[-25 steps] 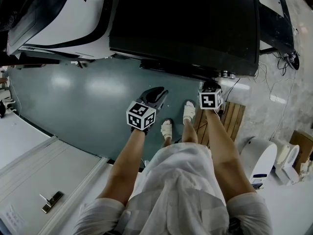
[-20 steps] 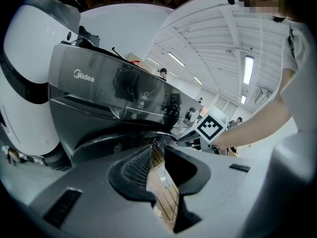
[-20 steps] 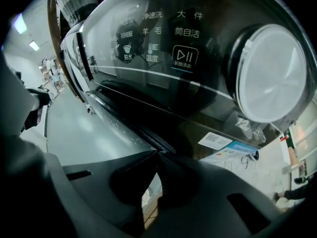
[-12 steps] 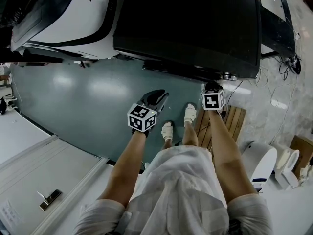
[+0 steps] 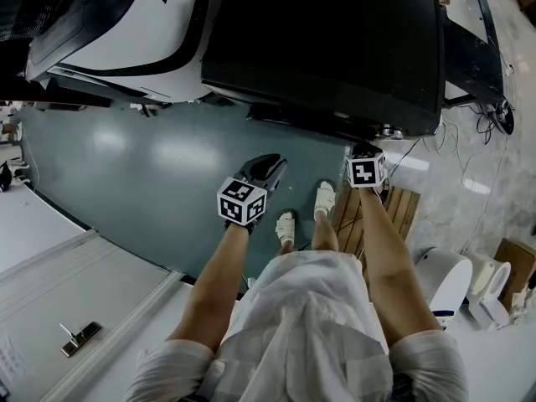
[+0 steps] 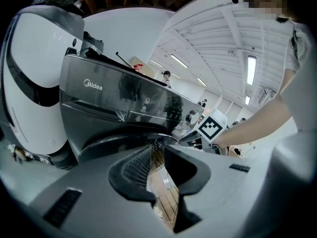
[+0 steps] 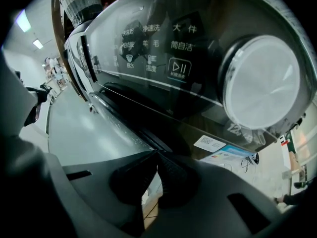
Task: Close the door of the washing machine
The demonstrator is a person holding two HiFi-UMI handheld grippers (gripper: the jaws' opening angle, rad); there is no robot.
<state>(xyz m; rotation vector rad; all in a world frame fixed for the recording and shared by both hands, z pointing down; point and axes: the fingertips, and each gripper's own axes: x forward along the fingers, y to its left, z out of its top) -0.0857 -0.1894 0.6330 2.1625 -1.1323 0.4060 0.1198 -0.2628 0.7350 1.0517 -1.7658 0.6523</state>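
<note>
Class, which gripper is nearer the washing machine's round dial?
Right. The right gripper is close by the dial; the left gripper is farther off, to its left.

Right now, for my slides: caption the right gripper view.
Shut right hand-held gripper facing the washing machine's control panel and dial.

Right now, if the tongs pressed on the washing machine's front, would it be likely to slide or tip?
Probably neither: the washing machine is a large, boxy appliance, so likely heavy. Its glossy control panel looks slick, so the shut right tongs might skid. The round dial would probably turn rather than resist.
</note>
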